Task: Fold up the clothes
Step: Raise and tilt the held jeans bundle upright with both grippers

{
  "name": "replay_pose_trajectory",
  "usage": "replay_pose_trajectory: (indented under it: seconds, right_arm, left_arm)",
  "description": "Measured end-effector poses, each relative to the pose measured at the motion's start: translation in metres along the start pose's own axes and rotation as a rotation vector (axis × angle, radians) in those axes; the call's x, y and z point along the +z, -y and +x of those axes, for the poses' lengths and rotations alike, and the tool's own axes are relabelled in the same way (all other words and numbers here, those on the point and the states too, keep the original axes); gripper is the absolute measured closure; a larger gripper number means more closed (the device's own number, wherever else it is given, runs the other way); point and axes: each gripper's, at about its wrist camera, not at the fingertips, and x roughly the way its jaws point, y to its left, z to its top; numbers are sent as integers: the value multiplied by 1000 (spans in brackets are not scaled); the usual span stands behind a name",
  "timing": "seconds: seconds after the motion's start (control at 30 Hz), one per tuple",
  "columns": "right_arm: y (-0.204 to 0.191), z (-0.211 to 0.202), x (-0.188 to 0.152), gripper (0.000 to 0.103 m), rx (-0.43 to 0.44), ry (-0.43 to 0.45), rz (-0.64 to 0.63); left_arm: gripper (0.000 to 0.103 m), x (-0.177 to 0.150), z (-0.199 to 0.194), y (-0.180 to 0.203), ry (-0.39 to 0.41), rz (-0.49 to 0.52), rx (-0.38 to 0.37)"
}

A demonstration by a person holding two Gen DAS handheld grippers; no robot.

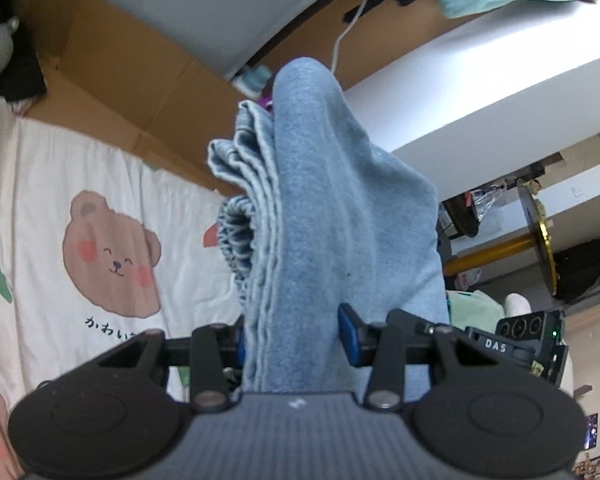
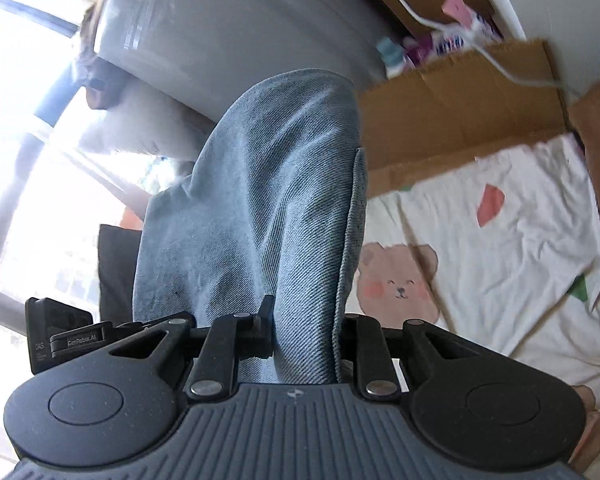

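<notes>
While both grippers hold the blue jeans (image 1: 332, 216) up over the bed sheet (image 1: 40, 200), the left gripper (image 1: 296, 340) and right gripper (image 2: 304, 332) each have fingers clamped on the cloth. If one grip slips, the thick folds could fall open. The far end of the jeans is hidden.

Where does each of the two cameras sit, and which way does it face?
Left wrist: sits on the left gripper, looking along its fingers at bunched light blue denim fabric; its own black linkage shows, plus the other gripper at right.
Right wrist: sits on the right gripper, looking along clamped denim toward a bright window.
Shared: the denim, white bear-print bedsheet, brown cardboard.
</notes>
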Motion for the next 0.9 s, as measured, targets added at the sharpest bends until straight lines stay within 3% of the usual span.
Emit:
replay_pose_trajectory:
  seconds: [0.23,0.4,0.63,0.9]
  right_arm:
    - [-36,-52,-3,83,16,54,-25]
    - [-46,-84,-4,83,8,71,-44]
    - [-44,-112,-2,82,-43,110,-49]
    - [-20,-128,9,82,-85,157,-25]
  left_arm:
    - [58,-8,-39,59,41,59,30]
    - [58,-19,-46,85,51,83,7]
    - [58,-24,-24,94,54,92,-41]
    - [58,-9,28,100,20,136,-74]
